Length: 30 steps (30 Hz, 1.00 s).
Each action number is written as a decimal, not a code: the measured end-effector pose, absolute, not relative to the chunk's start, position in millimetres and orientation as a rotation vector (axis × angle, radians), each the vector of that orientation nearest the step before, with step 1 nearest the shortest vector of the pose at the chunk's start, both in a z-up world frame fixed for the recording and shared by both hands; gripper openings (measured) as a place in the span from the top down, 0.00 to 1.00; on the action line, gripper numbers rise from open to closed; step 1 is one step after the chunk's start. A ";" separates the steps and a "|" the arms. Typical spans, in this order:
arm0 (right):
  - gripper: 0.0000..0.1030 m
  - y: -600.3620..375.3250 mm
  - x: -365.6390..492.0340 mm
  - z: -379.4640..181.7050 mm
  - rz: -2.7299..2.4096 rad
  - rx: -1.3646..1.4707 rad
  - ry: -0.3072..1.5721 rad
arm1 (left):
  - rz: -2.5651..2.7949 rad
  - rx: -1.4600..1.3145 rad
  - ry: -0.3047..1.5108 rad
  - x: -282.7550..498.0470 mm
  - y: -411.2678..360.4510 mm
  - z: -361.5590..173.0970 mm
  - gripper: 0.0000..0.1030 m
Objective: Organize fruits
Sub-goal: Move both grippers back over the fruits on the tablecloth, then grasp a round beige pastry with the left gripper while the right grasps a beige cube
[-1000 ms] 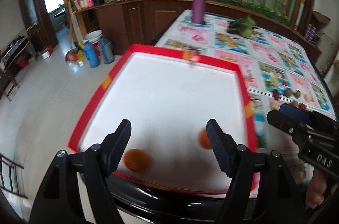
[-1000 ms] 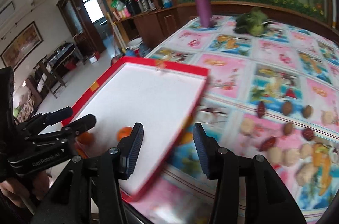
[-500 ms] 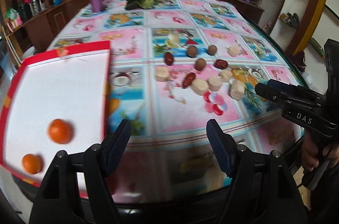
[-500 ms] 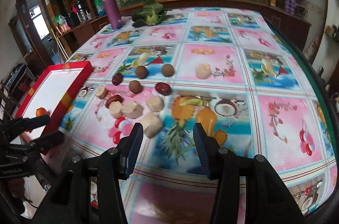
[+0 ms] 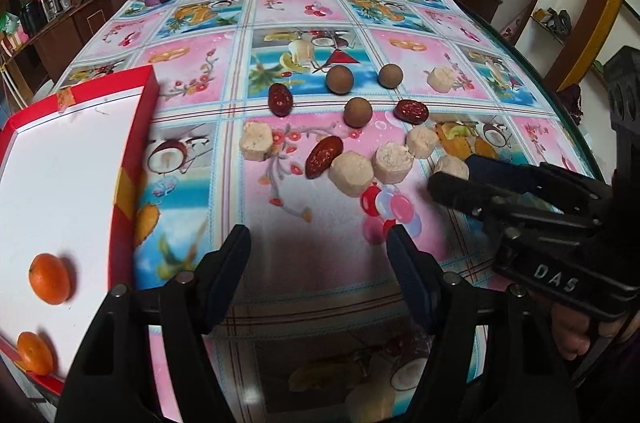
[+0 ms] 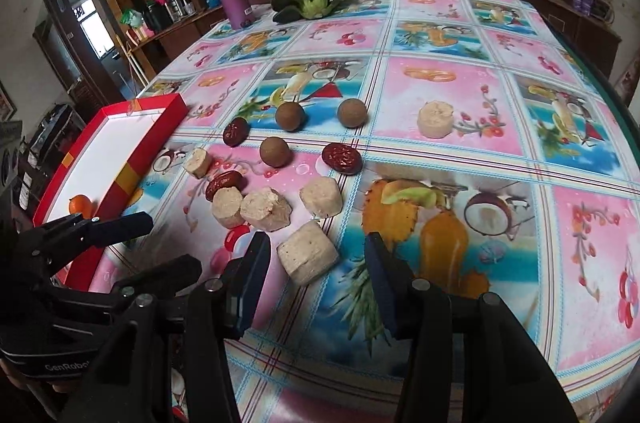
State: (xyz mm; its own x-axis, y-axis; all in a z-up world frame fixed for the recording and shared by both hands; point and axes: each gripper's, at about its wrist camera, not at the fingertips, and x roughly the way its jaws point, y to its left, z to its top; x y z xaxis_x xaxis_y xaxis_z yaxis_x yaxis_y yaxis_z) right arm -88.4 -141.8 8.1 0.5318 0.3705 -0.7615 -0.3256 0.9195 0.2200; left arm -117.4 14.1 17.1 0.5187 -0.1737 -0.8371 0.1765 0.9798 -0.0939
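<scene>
Both grippers have been swung away from the red tray (image 5: 132, 159), which is now left of the left gripper (image 5: 318, 249). The right gripper (image 6: 316, 255) has been brought down toward the desk (image 6: 500, 159), so that a pale cut banana piece (image 6: 308, 253) now lies between its spread fingers (image 6: 256, 263).

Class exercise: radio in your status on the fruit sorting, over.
Left gripper open, empty. Right gripper open around nearest banana chunk. Two oranges in red tray. Nothing blocking.
</scene>
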 end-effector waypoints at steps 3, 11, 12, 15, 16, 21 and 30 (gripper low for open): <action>0.68 -144.3 -88.0 6.7 0.415 0.053 0.905 | -0.236 0.001 1.019 -109.5 8.2 14.7 0.42; 0.71 -155.7 -86.5 5.5 0.434 0.080 0.904 | -0.270 -0.003 1.010 -93.3 -4.5 12.5 0.61; 0.71 -156.1 -86.3 5.5 0.436 0.084 0.905 | -0.276 -0.009 1.009 -90.3 -5.2 12.6 0.61; 0.70 -156.1 -86.1 5.3 0.444 0.090 0.907 | -0.270 -0.005 0.999 -83.2 -6.1 12.4 0.62; 0.70 -156.1 -86.1 5.2 0.445 0.091 0.907 | -0.268 -0.007 0.992 -80.7 -6.3 11.9 0.63; 0.70 -156.8 -85.7 5.2 0.447 0.092 0.908 | -0.261 0.014 0.969 -78.8 -6.7 10.3 0.70; 0.71 -152.1 -87.9 5.9 0.428 0.050 0.906 | -0.253 -0.001 0.958 -82.7 2.5 10.8 0.72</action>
State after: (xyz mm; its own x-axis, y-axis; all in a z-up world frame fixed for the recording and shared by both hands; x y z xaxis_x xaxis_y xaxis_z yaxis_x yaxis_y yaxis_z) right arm -87.9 -152.1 5.9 0.5391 0.3805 -0.7514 -0.3386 0.9148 0.2203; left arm -82.7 2.5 10.8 0.5482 -0.2139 -0.8086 0.2126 0.9706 -0.1126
